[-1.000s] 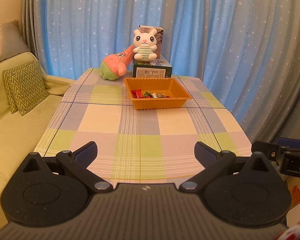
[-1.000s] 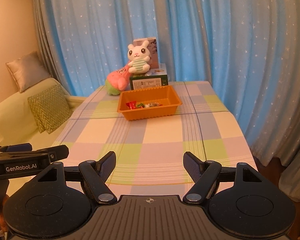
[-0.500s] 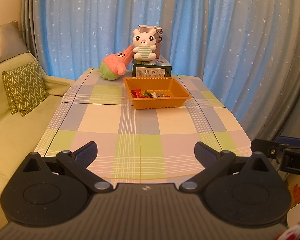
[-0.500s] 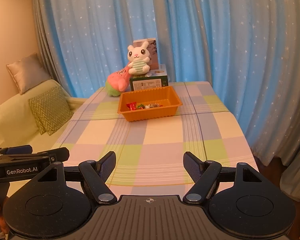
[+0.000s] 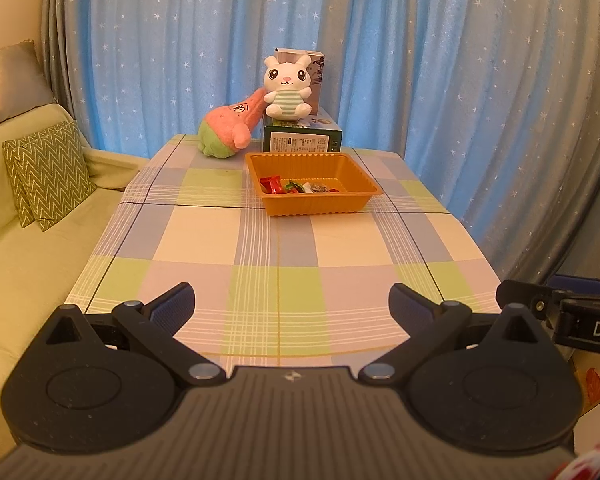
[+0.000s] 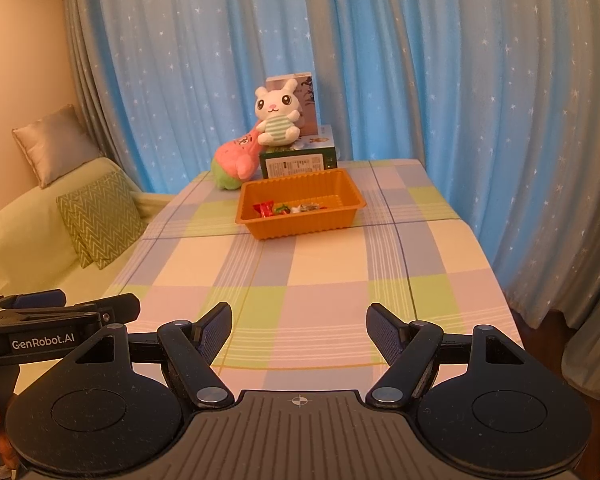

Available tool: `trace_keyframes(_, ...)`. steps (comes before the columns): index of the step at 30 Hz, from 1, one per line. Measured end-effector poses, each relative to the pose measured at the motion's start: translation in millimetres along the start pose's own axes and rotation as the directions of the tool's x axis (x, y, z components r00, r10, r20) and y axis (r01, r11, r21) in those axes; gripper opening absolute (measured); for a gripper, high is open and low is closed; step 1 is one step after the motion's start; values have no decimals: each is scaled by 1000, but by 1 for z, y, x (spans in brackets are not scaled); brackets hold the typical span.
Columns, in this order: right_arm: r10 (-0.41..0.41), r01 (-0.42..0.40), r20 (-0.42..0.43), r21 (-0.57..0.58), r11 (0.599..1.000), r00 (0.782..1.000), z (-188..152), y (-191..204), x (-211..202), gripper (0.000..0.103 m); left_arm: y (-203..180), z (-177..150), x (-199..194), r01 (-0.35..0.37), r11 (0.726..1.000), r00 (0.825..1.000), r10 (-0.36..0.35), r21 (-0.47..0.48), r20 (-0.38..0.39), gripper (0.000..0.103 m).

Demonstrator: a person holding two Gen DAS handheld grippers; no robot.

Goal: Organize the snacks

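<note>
Both grippers wide open, holding nothing. Left gripper [image 5: 291,306] low over the near end of the table [image 5: 204,240]; right gripper [image 6: 299,326] the same, just beside it. Fingers [image 5: 171,307] pointing straight down the table toward the far end.

Snacks [image 5: 300,187] sitting in the orange tray [image 5: 314,206], far from both grippers, with lots of bare checked cloth in between. A few small wrapped pieces, red and green and silver, bunched in a row along the near side of the tray floor. Too small to tell one piece from another. No loose snacks to see on the cloth.

Tray lying with its long side across the table, left to right. Straight ahead and a bit right for the left gripper. Straight ahead for the right gripper, tray turned a little in that view [image 6: 300,224]. Hard to say which gripper is nearer; about the same for both.

Behind the tray: a green box [image 5: 302,141], a white bunny [image 5: 287,86] on top, a pink plush [image 5: 230,130] leaning beside.

Next move, most likely: a long reach forward, then down over the near wall into the tray.
</note>
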State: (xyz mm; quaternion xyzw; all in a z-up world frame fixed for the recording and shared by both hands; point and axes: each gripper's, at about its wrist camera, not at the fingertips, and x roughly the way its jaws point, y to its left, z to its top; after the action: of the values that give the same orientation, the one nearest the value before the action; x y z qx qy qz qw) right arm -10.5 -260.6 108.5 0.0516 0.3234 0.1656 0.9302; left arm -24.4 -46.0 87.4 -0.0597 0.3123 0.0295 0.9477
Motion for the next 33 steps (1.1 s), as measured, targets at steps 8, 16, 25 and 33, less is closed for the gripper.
trace_keyframes(8,2,-2,3,6,1000,1000,-1,-2,2,74,0,0,0,0,1000,1000,0,0,0,103)
trace_keyframes(16,1,-1,2,7,1000,1000,-2,-2,2,74,0,-1,-1,0,1000,1000,0,-1,-1,103)
trace_keyframes(25,1,-1,2,10,1000,1000,-2,-3,2,74,0,-1,-1,0,1000,1000,0,0,-1,103)
trace_keyframes(33,1,-1,2,10,1000,1000,-2,-4,2,74,1,-1,0,1,1000,1000,-1,0,-1,103)
